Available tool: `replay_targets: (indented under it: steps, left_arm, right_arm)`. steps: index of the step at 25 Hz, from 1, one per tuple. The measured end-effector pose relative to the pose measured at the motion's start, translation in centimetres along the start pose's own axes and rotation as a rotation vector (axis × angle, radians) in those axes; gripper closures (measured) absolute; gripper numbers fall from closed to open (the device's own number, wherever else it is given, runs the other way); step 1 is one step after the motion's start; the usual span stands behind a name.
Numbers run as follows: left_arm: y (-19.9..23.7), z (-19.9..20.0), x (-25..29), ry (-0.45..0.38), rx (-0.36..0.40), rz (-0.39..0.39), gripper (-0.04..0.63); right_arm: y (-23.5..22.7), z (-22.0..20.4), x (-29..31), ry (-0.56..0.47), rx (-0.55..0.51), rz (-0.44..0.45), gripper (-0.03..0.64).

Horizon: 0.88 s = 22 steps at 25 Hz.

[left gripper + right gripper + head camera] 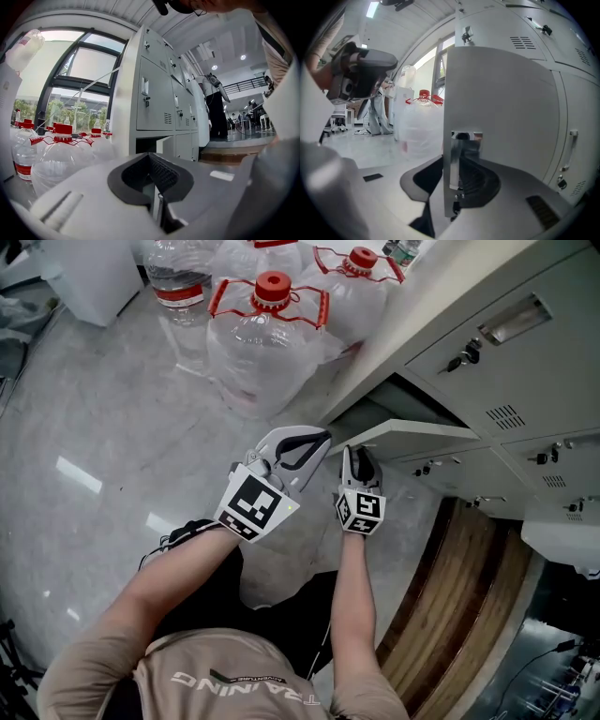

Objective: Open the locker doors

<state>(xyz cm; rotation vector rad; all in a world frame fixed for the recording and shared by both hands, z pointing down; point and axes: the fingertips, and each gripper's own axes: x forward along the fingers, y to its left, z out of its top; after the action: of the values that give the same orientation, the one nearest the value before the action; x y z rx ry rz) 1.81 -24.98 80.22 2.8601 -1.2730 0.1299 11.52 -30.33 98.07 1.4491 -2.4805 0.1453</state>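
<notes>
Grey metal lockers point(506, 352) run along the right of the head view. One low locker door point(412, 435) stands swung out from its dark compartment. My right gripper point(359, 457) is shut on that door's free edge; in the right gripper view the door edge point(452, 154) sits between the pads of the right gripper point(457, 161), and the door panel point(501, 93) fills the space above. My left gripper point(311, 442) hovers just left of the door, shut and holding nothing. The left gripper point(151, 157) faces the lockers point(154, 98) and the ajar door point(165, 145).
Large clear water bottles point(267, 343) with red caps stand on the pale floor left of the lockers, close to the open compartment. A wooden step point(459, 596) runs under the lockers. A person point(215, 108) stands farther along the row.
</notes>
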Motion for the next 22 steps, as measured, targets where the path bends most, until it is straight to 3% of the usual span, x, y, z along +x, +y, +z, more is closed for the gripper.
replay_targets:
  steps: [7,13,22]
  left_arm:
    - [-0.9,-0.4,1.2,-0.011,-0.039,-0.011,0.589]
    - [-3.6,-1.1,3.0,-0.007,-0.053,-0.070,0.589]
    - [-6.8,-2.6,5.6,0.026,-0.034,-0.131,0.589]
  right_arm:
    - [0.2,-1.8,-5.6,0.043,-0.030,-0.004,0.531]
    - [-0.7,-3.2,-10.3,0.043,-0.025,-0.005,0.522]
    - [-3.7,-5.3,-16.2,0.027,-0.017,0.028,0.514]
